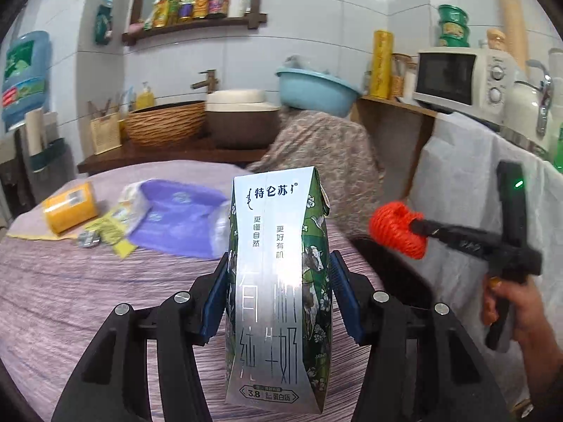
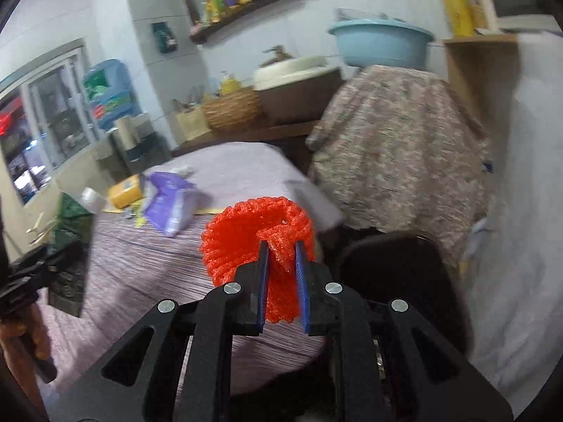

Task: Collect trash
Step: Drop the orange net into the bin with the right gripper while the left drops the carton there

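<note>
Clamped upright in the left gripper (image 1: 278,299), jaws half spread on its sides, the milk carton (image 1: 278,281) hangs over the table (image 1: 88,299). Right gripper (image 2: 281,281), jaws nearly closed, pinches the red foam net (image 2: 253,235). Right of the table a dark bin (image 2: 397,274) gapes; best bring each item squarely over it before letting go. A purple pack (image 1: 176,221), yellow box (image 1: 70,207) and wrappers (image 1: 112,228) remain behind the carton.
</note>
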Available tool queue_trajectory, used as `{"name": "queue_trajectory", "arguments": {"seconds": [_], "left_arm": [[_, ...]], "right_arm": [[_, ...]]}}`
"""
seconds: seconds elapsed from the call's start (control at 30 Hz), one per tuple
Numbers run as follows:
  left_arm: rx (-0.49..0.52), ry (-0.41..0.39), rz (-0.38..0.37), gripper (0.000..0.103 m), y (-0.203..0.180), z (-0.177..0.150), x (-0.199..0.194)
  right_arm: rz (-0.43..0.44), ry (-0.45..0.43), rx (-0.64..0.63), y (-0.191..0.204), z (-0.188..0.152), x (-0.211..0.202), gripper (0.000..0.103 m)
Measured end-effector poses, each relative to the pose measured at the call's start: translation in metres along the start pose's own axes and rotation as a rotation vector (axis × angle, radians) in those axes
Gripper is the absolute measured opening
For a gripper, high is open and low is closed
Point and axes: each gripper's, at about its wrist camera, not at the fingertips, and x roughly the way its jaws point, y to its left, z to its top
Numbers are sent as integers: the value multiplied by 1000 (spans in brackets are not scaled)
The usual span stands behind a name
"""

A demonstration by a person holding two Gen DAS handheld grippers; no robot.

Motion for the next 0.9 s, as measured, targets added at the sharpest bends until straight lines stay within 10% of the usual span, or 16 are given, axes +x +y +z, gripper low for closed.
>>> {"name": "queue_trajectory", "arguments": {"seconds": [0.27, 0.47, 0.6, 0.9], "left_arm": [[10, 31, -165, 54, -54, 6, 41], [26, 66, -221, 54, -79, 0, 59], [38, 89, -237, 54, -90, -2, 71], [54, 177, -294, 54, -125, -11, 114]], "right_arm": [[-224, 134, 83, -85, -46, 41, 15], [-240, 237, 158, -119, -76, 82, 17], [-268, 255, 177, -128, -82, 96, 53], [-308, 184, 202, -136, -72, 58, 56]]}}
